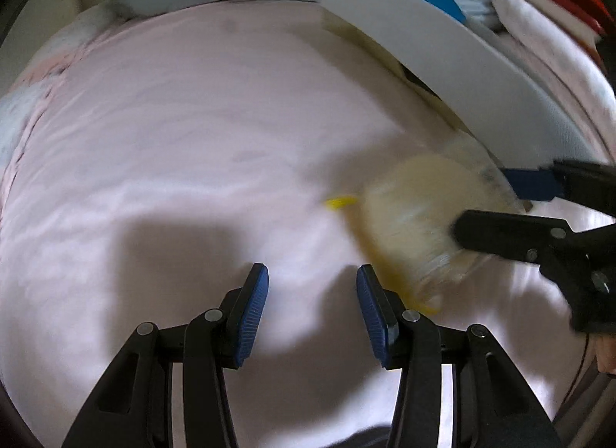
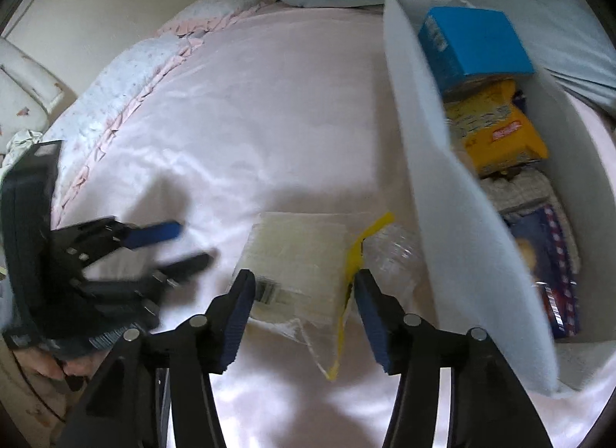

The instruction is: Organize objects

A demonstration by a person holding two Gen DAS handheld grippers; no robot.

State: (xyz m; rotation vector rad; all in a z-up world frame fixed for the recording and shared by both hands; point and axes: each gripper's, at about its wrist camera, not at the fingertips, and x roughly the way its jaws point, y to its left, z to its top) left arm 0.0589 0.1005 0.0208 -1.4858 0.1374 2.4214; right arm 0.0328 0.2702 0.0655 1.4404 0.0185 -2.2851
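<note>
Your right gripper [image 2: 304, 309] stands open over the clear packet [image 2: 296, 267], pads not yet pressing; left gripper [image 1: 312, 294] open, empty, at nine o'clock. White bin [image 2: 462, 217] at three o'clock. Crinkly film may slip; yellow strip [image 2: 358, 255] could snag.

The bed sheet [image 2: 269, 132] is glossy pink satin-like cloth. A clear, crinkly plastic packet [image 2: 296, 255] lies on it, shiny. The white bin [image 2: 442, 163] looks matt and smooth, its blue box [image 2: 477, 43] cardboard-like.
</note>
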